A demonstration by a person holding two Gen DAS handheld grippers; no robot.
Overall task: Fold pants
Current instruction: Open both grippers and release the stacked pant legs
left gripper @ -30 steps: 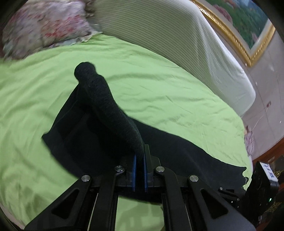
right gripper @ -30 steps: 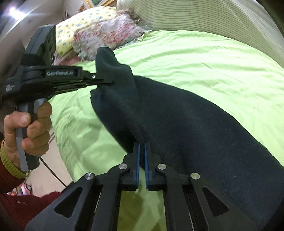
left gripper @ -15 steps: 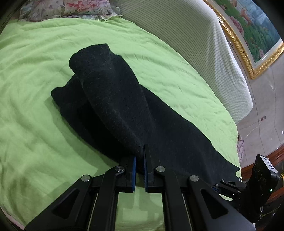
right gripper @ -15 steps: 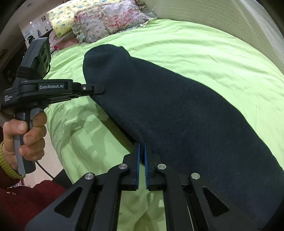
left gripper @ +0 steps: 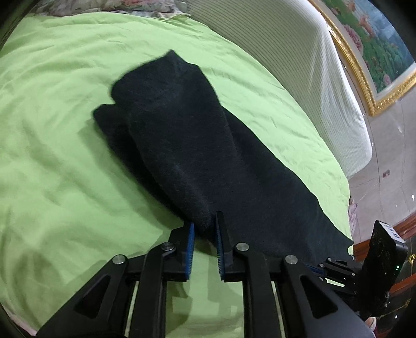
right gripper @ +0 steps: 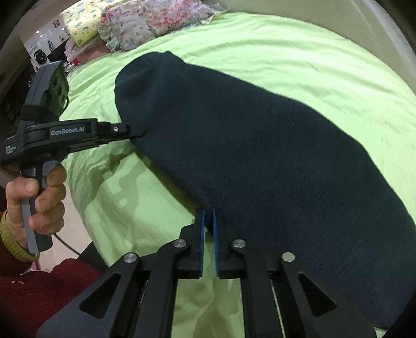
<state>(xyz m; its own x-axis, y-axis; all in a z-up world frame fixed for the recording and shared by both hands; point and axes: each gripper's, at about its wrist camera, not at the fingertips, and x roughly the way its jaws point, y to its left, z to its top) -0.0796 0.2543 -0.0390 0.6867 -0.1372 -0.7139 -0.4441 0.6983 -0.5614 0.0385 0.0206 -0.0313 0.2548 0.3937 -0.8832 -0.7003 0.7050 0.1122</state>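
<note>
Here the pants [left gripper: 197,156] lie on the bed [left gripper: 57,161], dark and fuzzy against the green sheet, one layer folded over another so a lower edge sticks out on the side away from the headboard [left gripper: 280,52]. They stretch lengthwise along the bed, with their far end toward the pillows [right gripper: 145,23].

The left tool [left gripper: 204,231] sits at the near edge of the pants, its blue-padded fingers [left gripper: 190,241] parted, and a corner of the upper layer lies in the gap between them; the pads look clear of the cloth on both sides. From the right wrist view the same tool [right gripper: 140,132] shows side-on, tip against the pants' edge, gripped by the person's left hand [right gripper: 39,197].

The right tool [right gripper: 207,215] is further along the same edge of the pants, fingers nearly together with only a narrow slit between the pads, and the hem of the cloth meets their tips. I cannot tell whether cloth is pinched there.

A gold-framed painting [left gripper: 371,46] hangs beyond the headboard.
</note>
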